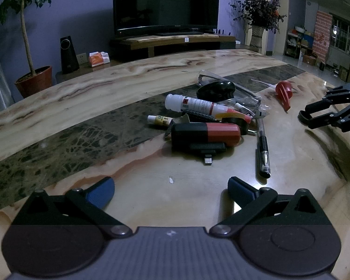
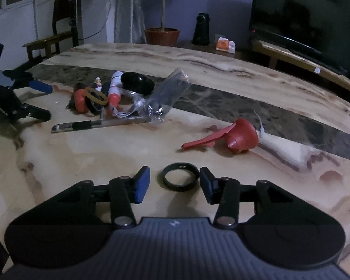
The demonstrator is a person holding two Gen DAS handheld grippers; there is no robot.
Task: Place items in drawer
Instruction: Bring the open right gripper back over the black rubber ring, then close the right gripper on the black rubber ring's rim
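Nearby, on the marble tabletop (image 2: 105, 158), a black ring (image 2: 180, 176) is seen lying between the spread blue pads of the right tool (image 2: 175, 185), untouched. The left tool (image 1: 171, 192) is also held spread, empty, near a pile with a pen (image 1: 263, 149) and a red-and-black case (image 1: 205, 133).

Left gripper (image 1: 171, 190): angled down toward the table, jaws wide apart, blue pads (image 1: 100, 192) clear of everything, nothing between them. Right gripper (image 2: 174, 184): also pitched down, jaws roughly half open, pads (image 2: 141, 186) level with each other and not pressing on anything. In the left wrist view the right gripper's black fingers enter at 3 o'clock, pointing toward 9 o'clock, low over the tabletop.
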